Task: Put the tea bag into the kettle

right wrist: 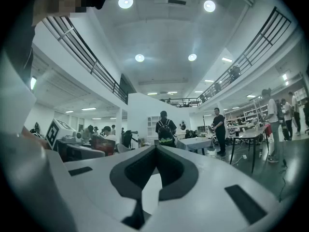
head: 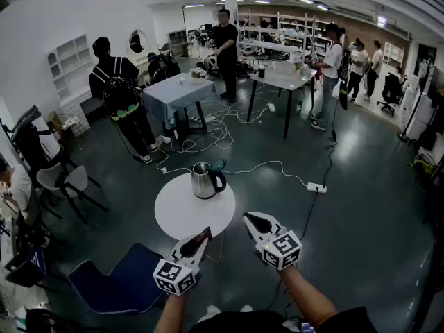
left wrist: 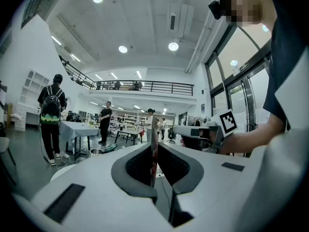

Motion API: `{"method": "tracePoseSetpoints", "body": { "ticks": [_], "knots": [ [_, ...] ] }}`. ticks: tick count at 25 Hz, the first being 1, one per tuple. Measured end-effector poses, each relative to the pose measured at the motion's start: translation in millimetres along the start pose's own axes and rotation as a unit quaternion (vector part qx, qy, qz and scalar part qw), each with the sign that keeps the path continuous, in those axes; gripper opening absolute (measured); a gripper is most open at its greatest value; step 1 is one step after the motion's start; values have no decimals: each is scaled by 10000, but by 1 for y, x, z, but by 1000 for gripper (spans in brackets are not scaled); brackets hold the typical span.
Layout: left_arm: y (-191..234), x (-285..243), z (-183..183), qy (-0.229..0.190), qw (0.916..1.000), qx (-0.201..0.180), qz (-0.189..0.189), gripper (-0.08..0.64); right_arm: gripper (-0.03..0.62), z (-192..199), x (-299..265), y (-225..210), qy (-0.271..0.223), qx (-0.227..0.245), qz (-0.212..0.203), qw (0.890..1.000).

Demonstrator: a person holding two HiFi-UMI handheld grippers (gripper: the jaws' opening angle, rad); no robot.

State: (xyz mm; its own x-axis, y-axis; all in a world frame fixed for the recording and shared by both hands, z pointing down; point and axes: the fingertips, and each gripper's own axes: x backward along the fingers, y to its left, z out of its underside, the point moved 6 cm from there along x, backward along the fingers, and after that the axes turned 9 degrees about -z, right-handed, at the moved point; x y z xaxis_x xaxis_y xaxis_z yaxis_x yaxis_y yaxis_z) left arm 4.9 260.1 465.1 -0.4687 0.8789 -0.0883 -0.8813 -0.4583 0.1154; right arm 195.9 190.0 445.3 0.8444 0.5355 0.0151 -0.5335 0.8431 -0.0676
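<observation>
A steel kettle (head: pixel 205 180) with a black handle and a raised teal lid stands at the far side of a small round white table (head: pixel 187 217). My left gripper (head: pixel 206 232) hovers over the table's near edge, shut on a thin dark red tea bag (left wrist: pixel 154 151) that stands upright between its jaws. My right gripper (head: pixel 248 218) is just right of it, beyond the table's edge, shut with nothing in it; its jaw tips (right wrist: pixel 155 148) meet. In the right gripper view the tea bag (right wrist: pixel 103 144) shows at the left. Both grippers sit short of the kettle.
A blue chair (head: pixel 121 283) stands below left of the table. White cables and a power strip (head: pixel 316 186) lie on the dark floor beyond. Farther off are a cloth-covered table (head: pixel 179 92), a grey table (head: pixel 281 76) and several standing people.
</observation>
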Motion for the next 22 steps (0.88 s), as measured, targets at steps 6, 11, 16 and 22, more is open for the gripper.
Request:
{"method": "tracePoseSetpoints", "body": {
  "ticks": [6,11,16,22],
  "knots": [
    [-12,1,2,-21,10000,3,-34,40,15,1,14,3,-13,14,-97,10000],
    [-21,-5,7,-7,10000,25,-79,40,15,5,23,0,10,26,-195,9998],
    [-30,-8,12,46,9999,53,-127,40,15,7,30,-3,5,-9,-249,9997],
    [-35,-13,6,8,9999,-21,-143,40,15,2,33,-10,-57,19,-272,9996]
  ]
}}
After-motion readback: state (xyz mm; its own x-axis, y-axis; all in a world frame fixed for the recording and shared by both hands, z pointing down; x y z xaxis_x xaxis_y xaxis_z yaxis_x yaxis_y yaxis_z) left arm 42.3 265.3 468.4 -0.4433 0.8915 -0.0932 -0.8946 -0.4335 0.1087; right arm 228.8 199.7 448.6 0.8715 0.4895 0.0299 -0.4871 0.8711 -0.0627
